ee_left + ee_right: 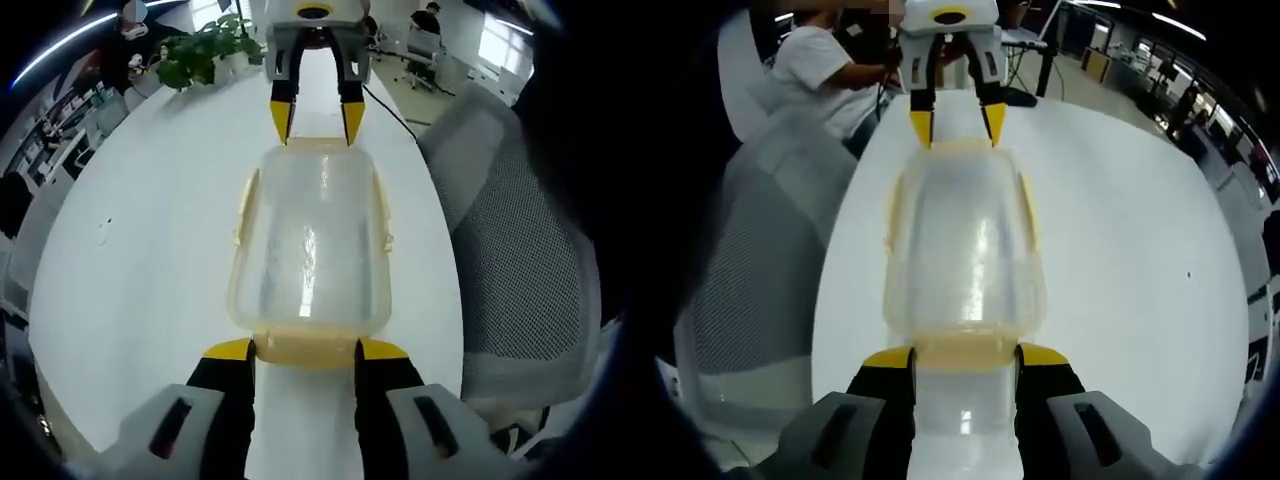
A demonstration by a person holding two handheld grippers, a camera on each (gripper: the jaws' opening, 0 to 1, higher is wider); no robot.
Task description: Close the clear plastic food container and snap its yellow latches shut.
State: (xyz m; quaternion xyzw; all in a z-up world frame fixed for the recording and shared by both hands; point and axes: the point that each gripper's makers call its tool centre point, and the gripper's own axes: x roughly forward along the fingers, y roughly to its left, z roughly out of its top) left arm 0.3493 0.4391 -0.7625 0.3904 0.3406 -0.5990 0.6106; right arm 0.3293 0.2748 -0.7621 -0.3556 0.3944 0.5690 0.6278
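1. Two tools face each other across one food container. In the left gripper view, the left tool (305,350) rises from the bottom, its black jaws with yellow tips spread apart, one tip at each end of the near yellow latch (303,349).
2. The right tool (318,118) enters that same view from the top, jaws likewise spread, its yellow tips at the container's far end.
3. In the right gripper view the roles swap: the right tool (965,357) is at the bottom, with its tips on either side of a yellow latch (963,351), and the left tool (952,124) is at the top.
4. The clear plastic food container (310,245) lies flat on the white desk (140,260), between the two tools. It is a rounded rectangle, cloudy and see-through, with its lid on.
5. Four pale yellow latches can be counted, one on each side. I cannot tell whether they are snapped fully shut.
6. No brand, label or readable writing shows on the container or the tools.
7. One grey mesh office chair (520,260) stands beside the desk. One green potted plant (205,50) sits at the desk's far end.
8. A person in a white shirt (820,65) is near the desk in the right gripper view.
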